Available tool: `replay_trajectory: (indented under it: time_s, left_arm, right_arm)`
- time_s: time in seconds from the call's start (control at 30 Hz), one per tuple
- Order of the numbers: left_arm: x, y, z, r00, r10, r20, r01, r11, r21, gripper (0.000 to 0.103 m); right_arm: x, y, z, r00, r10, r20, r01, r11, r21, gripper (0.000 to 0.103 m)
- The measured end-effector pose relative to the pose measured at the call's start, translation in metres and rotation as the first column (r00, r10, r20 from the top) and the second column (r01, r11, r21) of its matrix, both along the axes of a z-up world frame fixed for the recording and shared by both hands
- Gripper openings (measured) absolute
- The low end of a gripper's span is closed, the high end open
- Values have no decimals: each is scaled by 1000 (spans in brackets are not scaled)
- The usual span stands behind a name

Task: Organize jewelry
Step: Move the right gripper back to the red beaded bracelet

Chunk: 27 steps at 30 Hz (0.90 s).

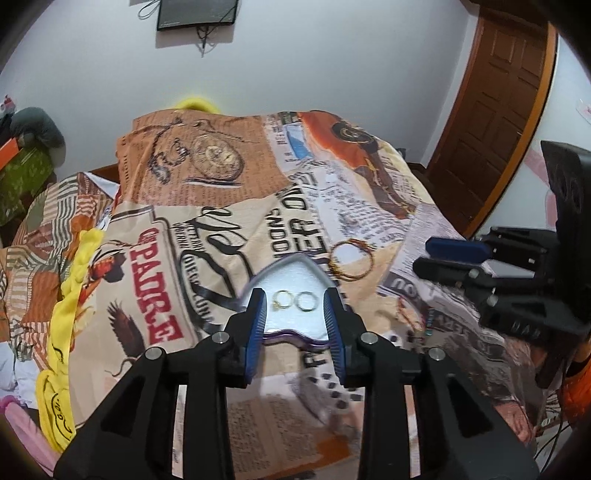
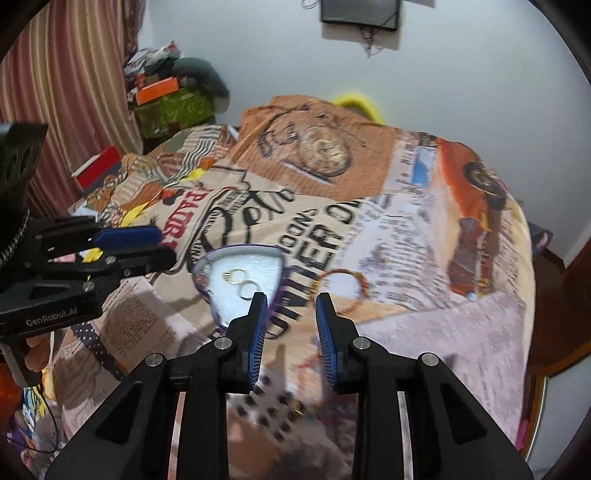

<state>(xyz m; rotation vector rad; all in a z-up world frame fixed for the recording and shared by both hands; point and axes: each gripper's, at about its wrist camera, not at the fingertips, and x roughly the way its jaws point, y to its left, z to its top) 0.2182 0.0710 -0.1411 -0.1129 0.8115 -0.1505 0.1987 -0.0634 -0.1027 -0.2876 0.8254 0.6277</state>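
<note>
Left wrist view: both grippers — left gripper (image 1: 295,317), right gripper (image 2: 291,325) — hover agape, empty, above heart-shaped tray (image 1: 314,267) holding two rings (image 1: 293,299); bangle (image 1: 351,260) beside it likely needs grasping next.

We count two grippers — the left gripper (image 1: 294,306) and the right gripper (image 2: 291,314), each with two blue-padded fingers. One heart-shaped tray (image 1: 288,264) lies on the one printed bedspread (image 1: 221,206), and in it we find two small gold rings (image 1: 293,300). Beside the tray we see one beaded bangle (image 1: 351,264). Nearer the cameras lies a blurred tangle of beads — we cannot count its pieces. On the wall hangs one dark frame (image 1: 195,14); at the side stands one wooden door (image 1: 495,110).
</note>
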Motion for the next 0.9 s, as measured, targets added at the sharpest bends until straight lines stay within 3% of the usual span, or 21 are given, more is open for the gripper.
replay_trajectory:
  time_s: [0.33, 0.77, 0.9]
  left_arm:
    - [2, -53, -13, 994, -96, -55, 97, 995, 7, 31]
    - [-2, -104, -51, 964, -213, -162, 215, 977, -5, 31]
    - [-1, -116, -56, 952, -255, -169, 258, 966, -2, 23]
  right_arm:
    - [1, -58, -11, 995, -83, -50, 83, 996, 9, 24]
    - [-17, -83, -40, 993, -45, -109, 44, 999, -13, 25]
    - [-14, -85, -50, 988, -44, -146, 43, 999, -11, 25]
